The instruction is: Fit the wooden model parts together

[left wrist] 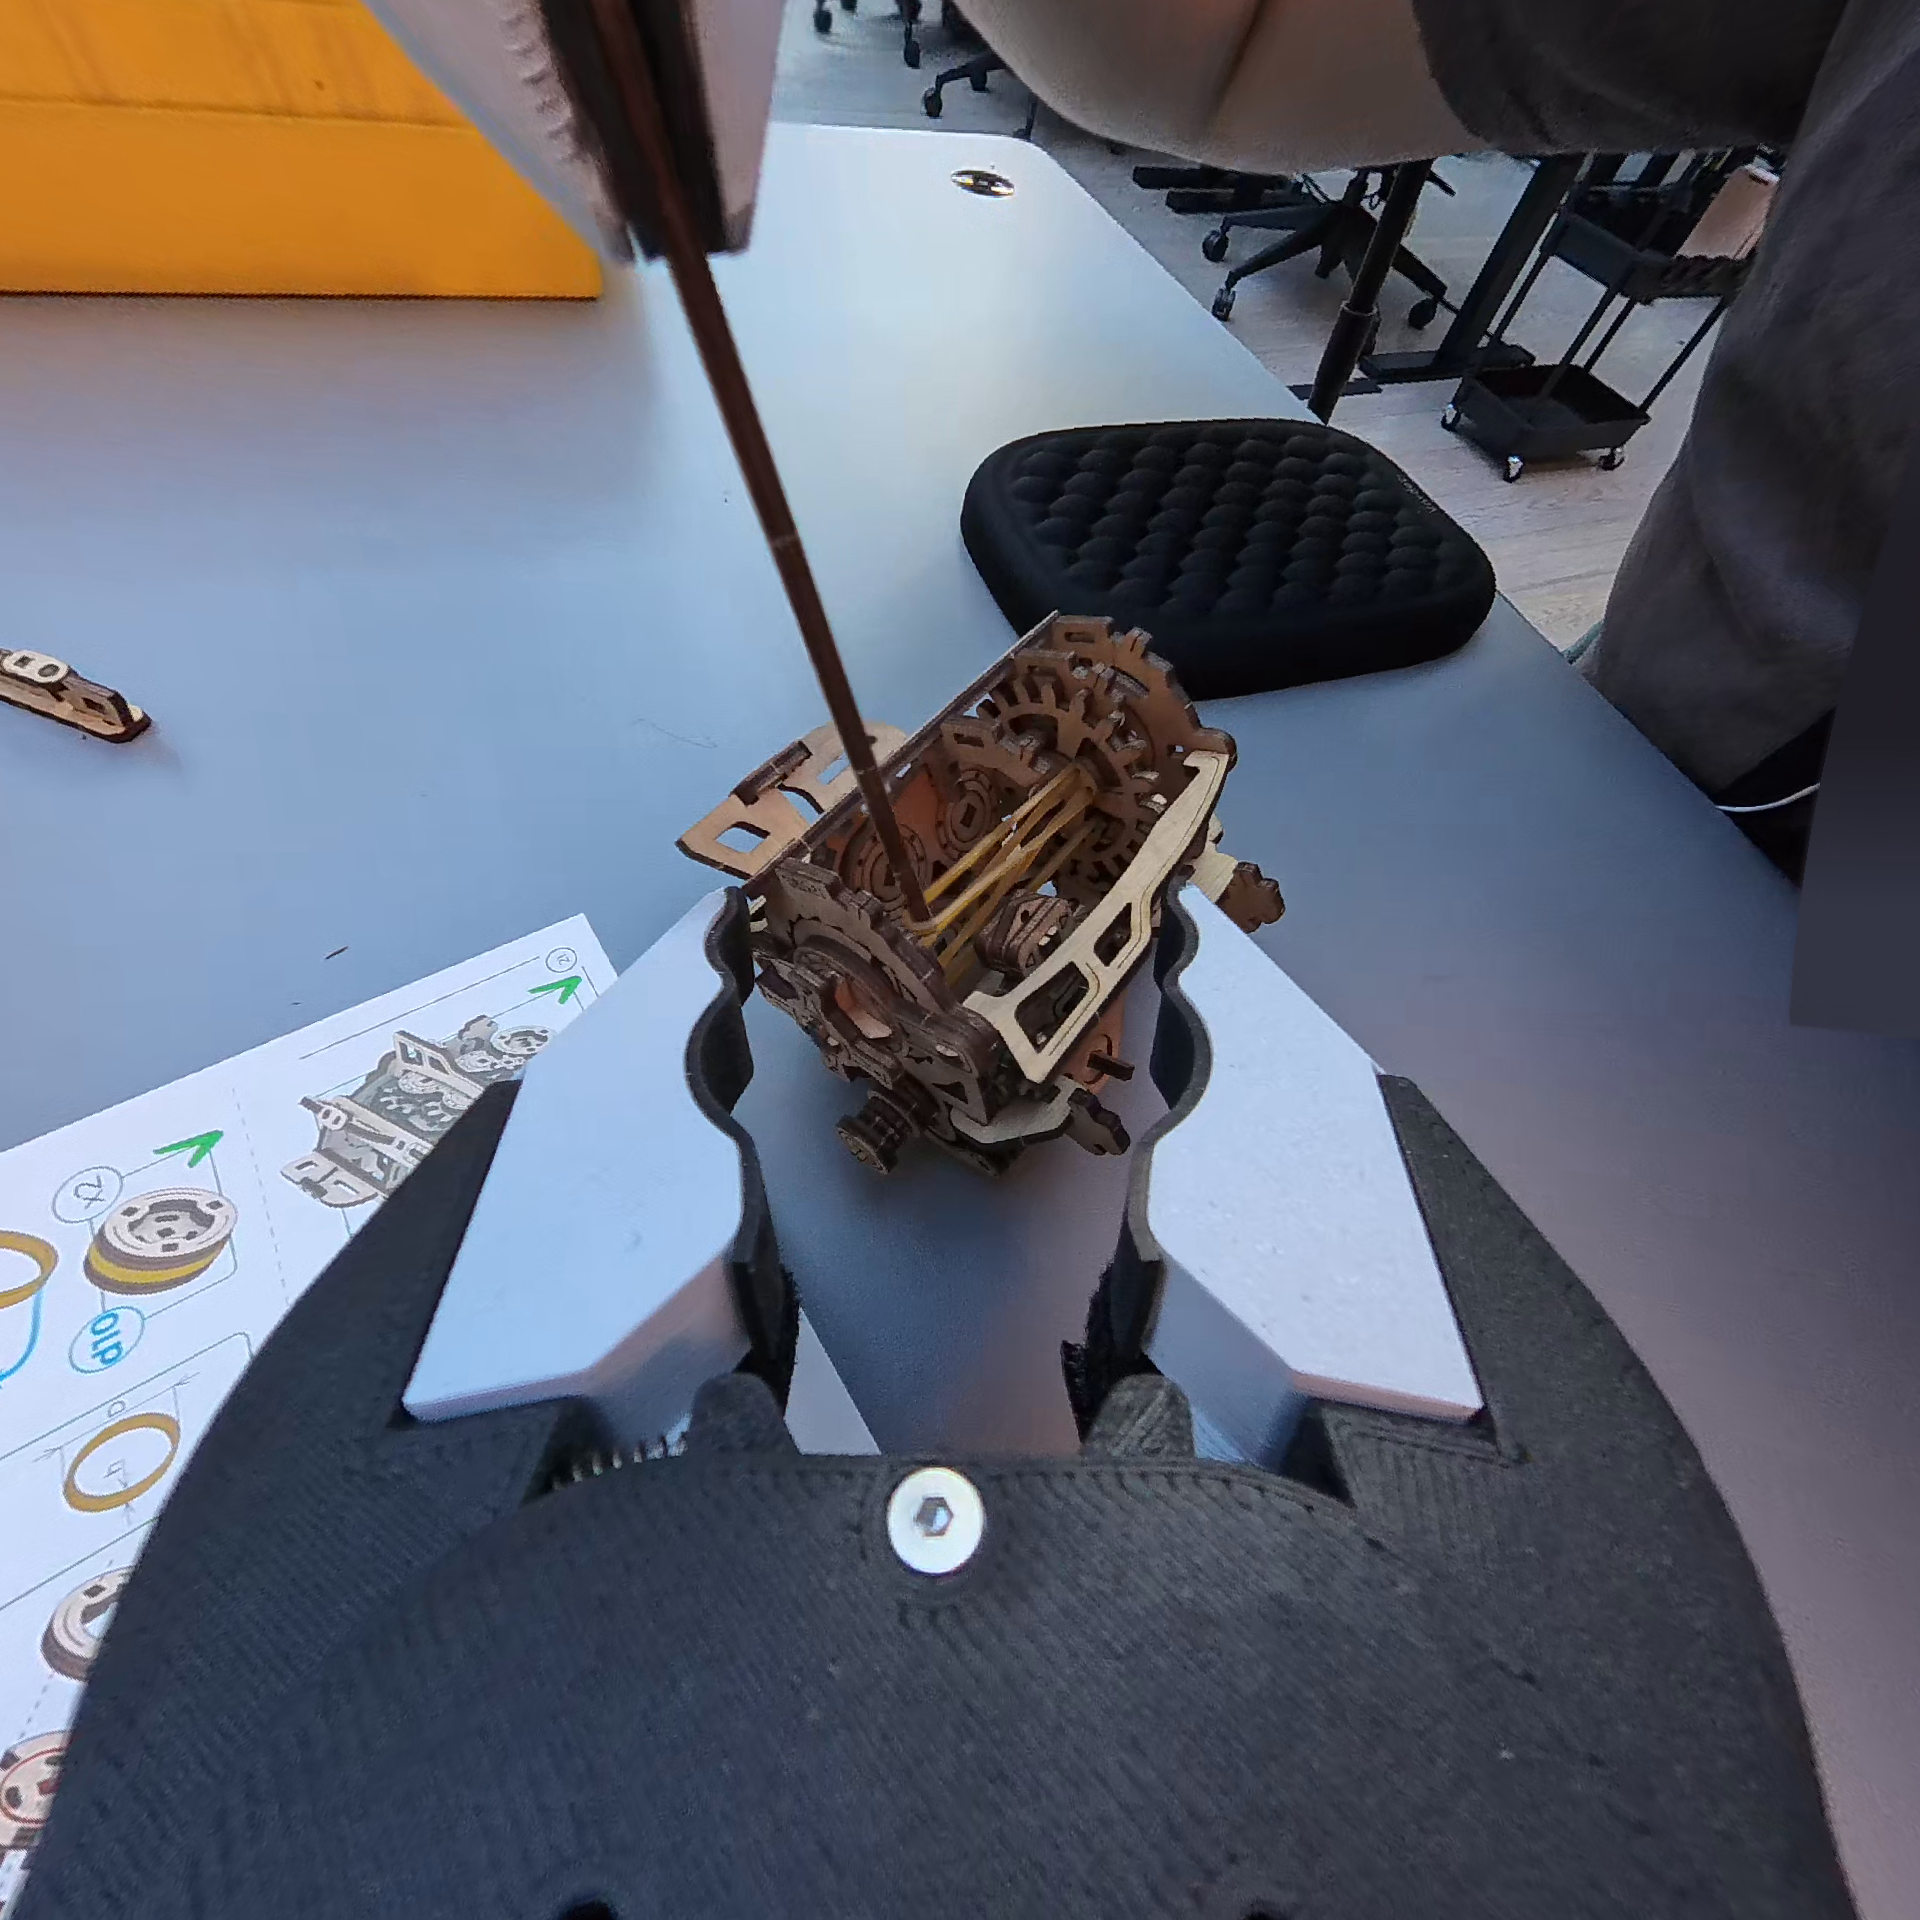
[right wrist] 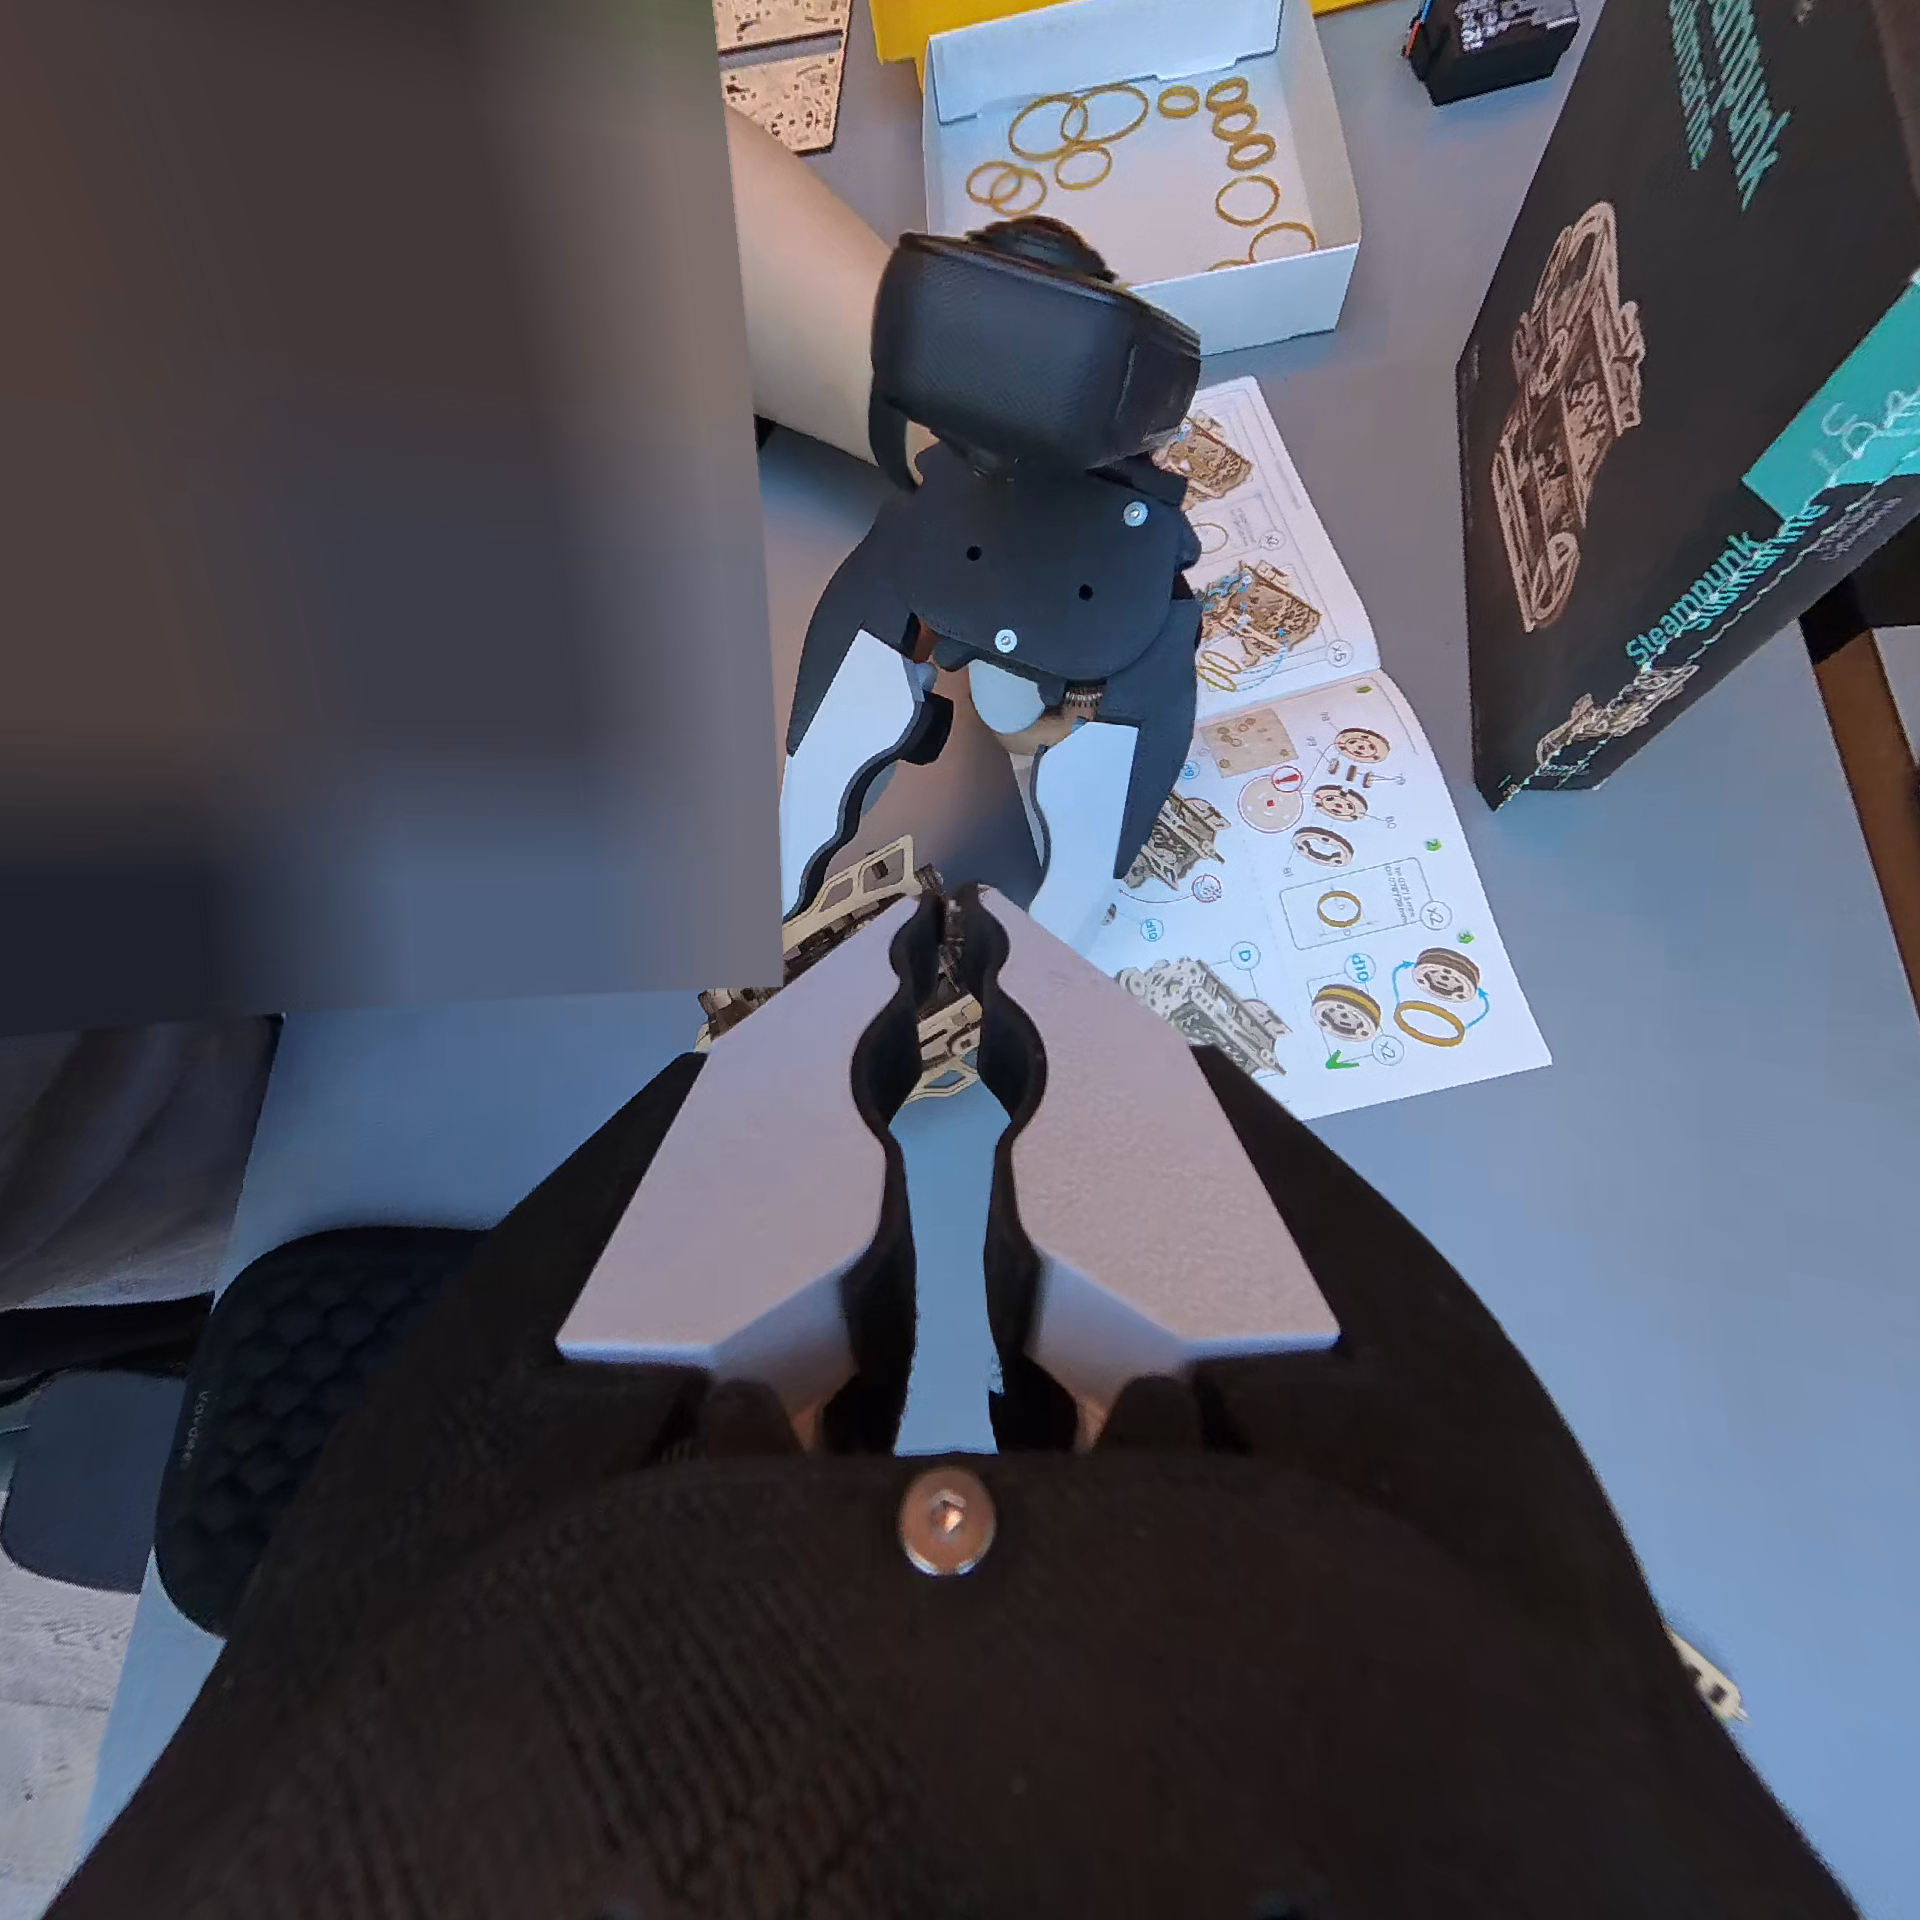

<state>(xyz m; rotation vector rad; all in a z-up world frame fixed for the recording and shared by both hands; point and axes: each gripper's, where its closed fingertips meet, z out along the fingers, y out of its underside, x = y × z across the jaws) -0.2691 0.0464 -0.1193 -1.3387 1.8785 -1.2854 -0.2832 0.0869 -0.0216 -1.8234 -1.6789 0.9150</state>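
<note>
Keep your right tongs (right wrist: 951, 902) pinched on the thin dark rod (left wrist: 790, 582); steer its tip under the rubber bands (left wrist: 1013, 847). The wooden gear model (left wrist: 987, 914) stands between your spread left tongs (left wrist: 951, 935).

Wood, matt plastic and paper on a smooth grey desk

The wooden model (left wrist: 987, 914) is laser-cut plywood, pale faces with dark scorched edges, strung with dull yellow rubber bands (left wrist: 1013, 847). A thin dark brown rod (left wrist: 790, 582) looks smooth, faintly glossy. The left gripper (left wrist: 951, 935) has a coarse matt black printed-plastic body (layer lines visible), a shiny metal screw (left wrist: 933, 1519) and smooth pale fingers (left wrist: 613, 1174) with black rubbery pads. The desk (left wrist: 364, 540) is smooth, satin grey. The instruction sheet (right wrist: 1351, 883) is white printed paper; the black cushion (left wrist: 1226, 540) is a dimpled matt fabric; the white box (right wrist: 1143, 177) is matt card.
</note>
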